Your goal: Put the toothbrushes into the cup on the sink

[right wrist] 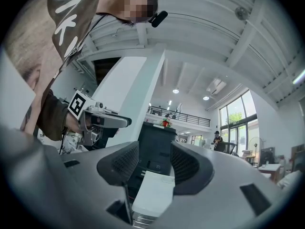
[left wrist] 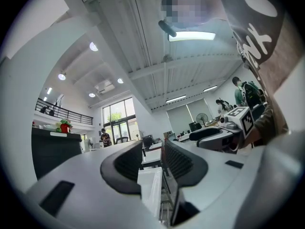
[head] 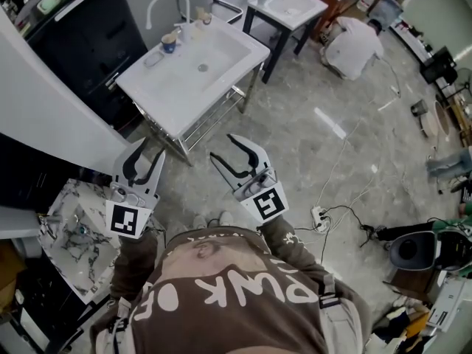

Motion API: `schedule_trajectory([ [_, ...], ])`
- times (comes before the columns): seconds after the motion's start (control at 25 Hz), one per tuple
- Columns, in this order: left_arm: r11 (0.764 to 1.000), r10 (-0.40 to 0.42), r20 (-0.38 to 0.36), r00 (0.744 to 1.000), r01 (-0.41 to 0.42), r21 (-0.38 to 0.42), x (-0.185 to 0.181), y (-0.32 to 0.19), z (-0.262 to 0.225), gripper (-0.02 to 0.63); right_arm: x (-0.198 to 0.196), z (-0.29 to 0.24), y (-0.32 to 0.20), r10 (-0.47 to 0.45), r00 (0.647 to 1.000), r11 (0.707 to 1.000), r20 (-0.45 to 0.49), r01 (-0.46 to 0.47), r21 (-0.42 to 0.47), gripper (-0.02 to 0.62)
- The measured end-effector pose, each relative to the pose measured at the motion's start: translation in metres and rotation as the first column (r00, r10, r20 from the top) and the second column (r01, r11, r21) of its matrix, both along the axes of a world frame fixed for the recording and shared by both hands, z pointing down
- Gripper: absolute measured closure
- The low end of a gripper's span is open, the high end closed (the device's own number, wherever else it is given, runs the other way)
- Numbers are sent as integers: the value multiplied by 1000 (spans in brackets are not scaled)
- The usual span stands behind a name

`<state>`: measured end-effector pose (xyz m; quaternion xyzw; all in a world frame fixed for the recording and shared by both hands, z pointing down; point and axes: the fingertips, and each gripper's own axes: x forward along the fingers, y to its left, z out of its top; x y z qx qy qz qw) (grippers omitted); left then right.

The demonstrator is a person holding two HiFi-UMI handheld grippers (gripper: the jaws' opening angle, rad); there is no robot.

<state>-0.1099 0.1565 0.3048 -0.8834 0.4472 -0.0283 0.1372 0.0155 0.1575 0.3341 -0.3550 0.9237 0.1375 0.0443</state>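
Observation:
The white sink (head: pixel 214 57) stands on a metal frame at the upper left of the head view, some way ahead of me. A small blue cup (head: pixel 169 44) sits on its back-left rim beside the curved tap (head: pixel 166 2). A pale slim thing (head: pixel 153 59) lies next to the cup, too small to tell as a toothbrush. My left gripper (head: pixel 150 150) and right gripper (head: pixel 221 146) hang over the floor short of the sink, both open and empty. The sink's white edge (left wrist: pixel 150 185) shows between the left jaws, and the sink's front (right wrist: pixel 155 194) shows between the right jaws.
A black cabinet (head: pixel 81 28) stands behind the sink, and a white wall panel (head: pixel 44 116) lies at the left. A marble-topped surface (head: pixel 74 234) is by my left arm. A second white basin stand (head: pixel 284 9), a crouching person (head: pixel 352 46) and floor cables (head: pixel 318 216) lie to the right.

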Motion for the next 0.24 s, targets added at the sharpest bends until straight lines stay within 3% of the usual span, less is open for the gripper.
schedule_trajectory([
  [0.24, 1000, 5, 7, 1000, -5, 7, -1, -1, -1, 471, 0, -1, 0, 8, 1000, 1000, -10, -8, 2, 396],
])
